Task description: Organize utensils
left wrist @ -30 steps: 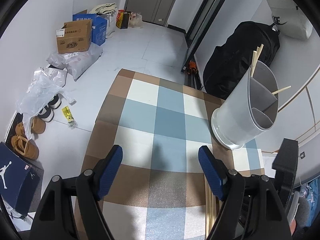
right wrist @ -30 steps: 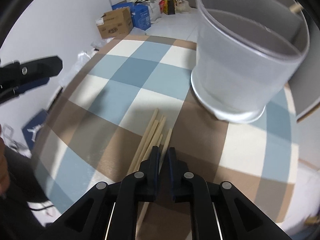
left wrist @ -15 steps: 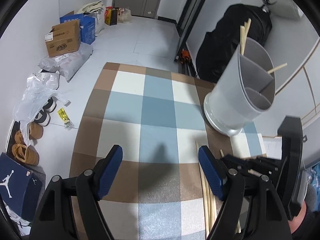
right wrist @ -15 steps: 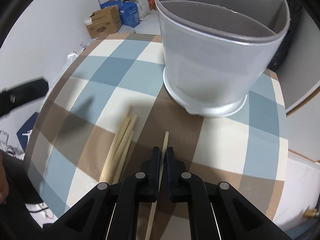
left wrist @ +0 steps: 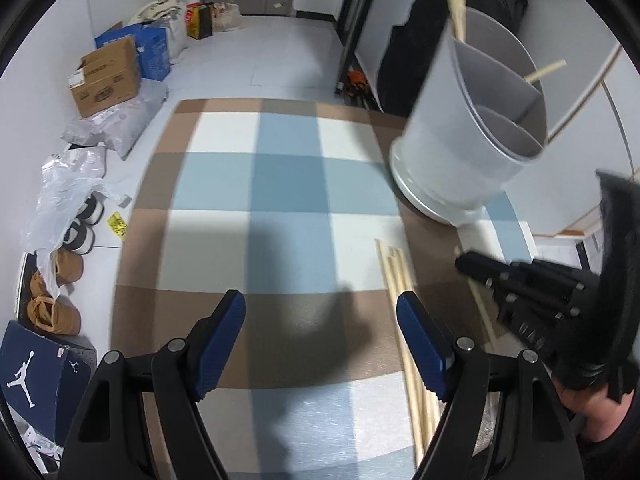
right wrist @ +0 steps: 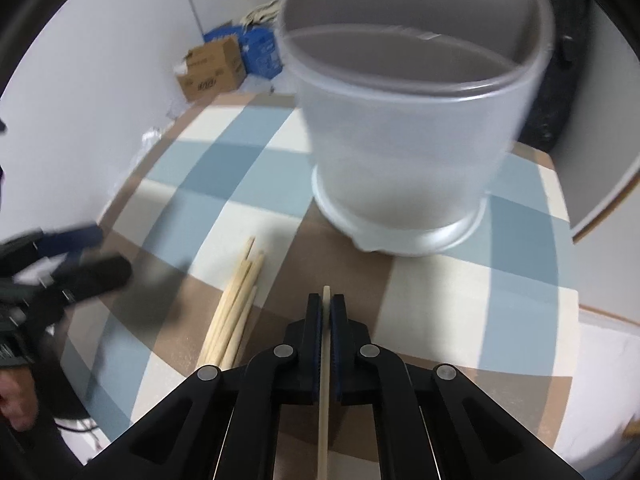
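My right gripper (right wrist: pixel 327 300) is shut on one wooden chopstick (right wrist: pixel 324 380), held above the checked cloth and pointing at the grey divided utensil holder (right wrist: pixel 404 128). A bundle of several loose chopsticks (right wrist: pixel 236 308) lies on the cloth to its left. In the left wrist view my left gripper (left wrist: pixel 320 340) is open and empty over the cloth, the bundle (left wrist: pixel 404 320) lies by its right finger, the holder (left wrist: pixel 472 128) with chopsticks in it stands at the far right, and the right gripper (left wrist: pixel 464 264) comes in from the right.
The checked cloth (left wrist: pixel 280 184) covers a small table. On the floor to the left are cardboard boxes (left wrist: pixel 106 76), plastic bags (left wrist: pixel 68 184), shoes (left wrist: pixel 52 308) and a shoe box (left wrist: pixel 36 376). A black bag (left wrist: pixel 408 52) stands behind the holder.
My right gripper has lifted one chopstick away from the bundle and moved it toward the holder. My left gripper has drawn back and shifted, so the bundle now shows beside it.
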A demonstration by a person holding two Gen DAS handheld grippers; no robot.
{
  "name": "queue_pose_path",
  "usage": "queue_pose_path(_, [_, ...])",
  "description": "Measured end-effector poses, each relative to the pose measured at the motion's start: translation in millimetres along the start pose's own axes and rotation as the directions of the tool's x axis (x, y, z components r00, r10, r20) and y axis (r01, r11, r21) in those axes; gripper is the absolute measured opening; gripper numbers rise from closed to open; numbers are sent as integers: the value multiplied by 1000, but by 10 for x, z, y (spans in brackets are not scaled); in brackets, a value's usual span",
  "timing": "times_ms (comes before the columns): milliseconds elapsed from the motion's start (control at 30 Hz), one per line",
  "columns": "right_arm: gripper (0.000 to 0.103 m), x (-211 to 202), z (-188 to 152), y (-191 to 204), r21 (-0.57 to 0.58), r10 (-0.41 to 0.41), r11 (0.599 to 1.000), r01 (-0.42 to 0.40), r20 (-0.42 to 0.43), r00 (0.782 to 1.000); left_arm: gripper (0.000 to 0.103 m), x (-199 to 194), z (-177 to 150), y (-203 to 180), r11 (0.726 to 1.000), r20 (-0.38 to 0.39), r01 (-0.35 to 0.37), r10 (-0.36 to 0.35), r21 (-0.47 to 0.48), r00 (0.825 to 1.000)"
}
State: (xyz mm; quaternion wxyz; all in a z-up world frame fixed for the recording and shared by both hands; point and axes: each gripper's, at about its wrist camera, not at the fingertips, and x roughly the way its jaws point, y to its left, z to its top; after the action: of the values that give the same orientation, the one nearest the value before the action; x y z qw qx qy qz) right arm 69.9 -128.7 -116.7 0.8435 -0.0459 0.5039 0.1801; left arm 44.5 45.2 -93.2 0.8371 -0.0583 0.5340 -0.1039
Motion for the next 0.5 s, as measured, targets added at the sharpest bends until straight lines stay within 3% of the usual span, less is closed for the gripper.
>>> queue_pose_path(200, [3, -442, 10, -201, 66, 18, 997, -27, 130, 991, 74, 106, 15, -281, 999, -73, -1, 5, 53, 997])
queue_pose_path(367, [3, -663, -8, -416, 136, 39, 988, -67, 198, 979, 74, 158, 39, -492, 993, -70, -51, 59, 104, 996])
queue_pose_path(433, [3, -724, -29, -505, 164, 58, 982, -94, 212, 976, 67, 238, 51, -558, 990, -86, -76, 86, 116, 993])
queue_pose_path(500, [3, -719, -19, -498, 178, 64, 978, -105, 221, 973, 52, 314, 74, -609, 986, -104, -104, 117, 129, 988])
